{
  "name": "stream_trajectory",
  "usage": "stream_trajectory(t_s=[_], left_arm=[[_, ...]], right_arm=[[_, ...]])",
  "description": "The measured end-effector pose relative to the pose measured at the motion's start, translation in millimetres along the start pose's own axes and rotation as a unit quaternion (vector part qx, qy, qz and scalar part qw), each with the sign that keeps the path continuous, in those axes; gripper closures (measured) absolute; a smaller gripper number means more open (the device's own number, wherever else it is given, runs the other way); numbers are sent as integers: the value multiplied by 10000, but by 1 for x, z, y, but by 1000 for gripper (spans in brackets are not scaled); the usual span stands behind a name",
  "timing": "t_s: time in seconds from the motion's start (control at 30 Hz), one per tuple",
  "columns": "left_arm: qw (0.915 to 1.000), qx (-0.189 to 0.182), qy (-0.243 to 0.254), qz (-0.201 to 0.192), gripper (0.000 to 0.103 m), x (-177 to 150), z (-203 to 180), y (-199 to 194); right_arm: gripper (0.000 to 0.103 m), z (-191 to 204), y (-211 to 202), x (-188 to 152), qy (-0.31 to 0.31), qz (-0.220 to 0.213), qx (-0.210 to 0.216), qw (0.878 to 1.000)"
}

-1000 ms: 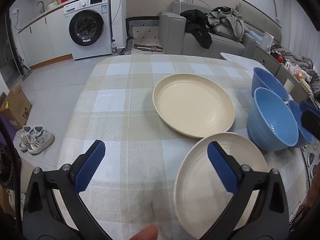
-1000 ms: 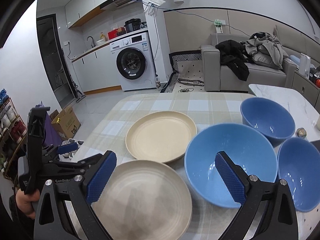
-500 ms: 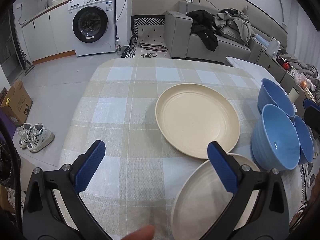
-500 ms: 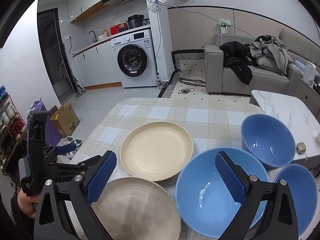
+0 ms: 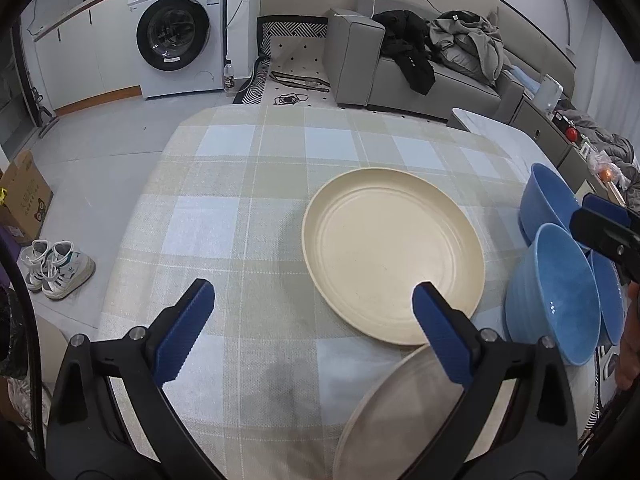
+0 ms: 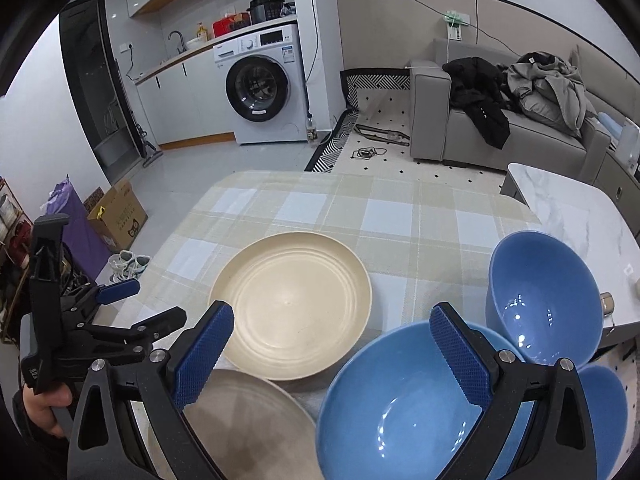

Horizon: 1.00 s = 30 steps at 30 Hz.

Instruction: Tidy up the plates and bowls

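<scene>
Since a second ago both of my cameras have pulled back and up: the cream plate sits lower and nearer the middle of the left wrist view, and the grey plate has slid down toward the bottom edge, partly behind my left gripper. That gripper hangs above the checked cloth of the bench with its blue-padded fingers spread wide and nothing between them.

My right gripper is likewise spread, its fingers apart and empty, hovering over the near blue bowl. In the right wrist view the left gripper shows at the left edge, held in a hand.

The two plates lie flat on the bench. The grey plate is closest to me, and its far rim meets or slips just under the near rim of the cream plate; I cannot tell which. To the right stand three blue bowls, upright. The near blue bowl is just beside the cream plate. The far blue bowl stands behind it, near the marble end of the bench, and the third blue bowl is at the right edge, partly hidden by my right finger arm. Whether the bowls touch one another I cannot tell.
</scene>
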<state>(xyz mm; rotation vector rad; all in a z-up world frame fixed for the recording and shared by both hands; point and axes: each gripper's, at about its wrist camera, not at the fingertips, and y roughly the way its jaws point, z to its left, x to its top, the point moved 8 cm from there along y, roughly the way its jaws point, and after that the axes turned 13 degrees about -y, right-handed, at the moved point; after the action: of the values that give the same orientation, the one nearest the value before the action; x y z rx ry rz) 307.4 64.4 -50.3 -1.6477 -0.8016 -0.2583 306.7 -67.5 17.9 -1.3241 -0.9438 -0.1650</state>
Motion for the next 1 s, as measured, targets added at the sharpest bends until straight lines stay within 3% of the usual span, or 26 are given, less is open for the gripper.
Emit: stream_trajectory(t_s=[0.2,0.67,0.8,0.93,1.0], left_arm=[[10000,7,-69,42,3,10,1,14],[9997,63,-74,237,4,19,-2,50],[9995,80,-66,302,5,18,-3,57],[9992,99,-71,380,10,17,-3,64],[9990,116,-67,429,11,16,-4,69]], right_arm=[[2,-12,24,9,99,240,44,9997],[5,-9,77,12,-299,856,-19,9959],[10,-7,88,10,-410,1030,-26,9938],[26,-6,100,6,-410,1257,141,9911],[26,-7,104,4,-429,1353,150,9898]])
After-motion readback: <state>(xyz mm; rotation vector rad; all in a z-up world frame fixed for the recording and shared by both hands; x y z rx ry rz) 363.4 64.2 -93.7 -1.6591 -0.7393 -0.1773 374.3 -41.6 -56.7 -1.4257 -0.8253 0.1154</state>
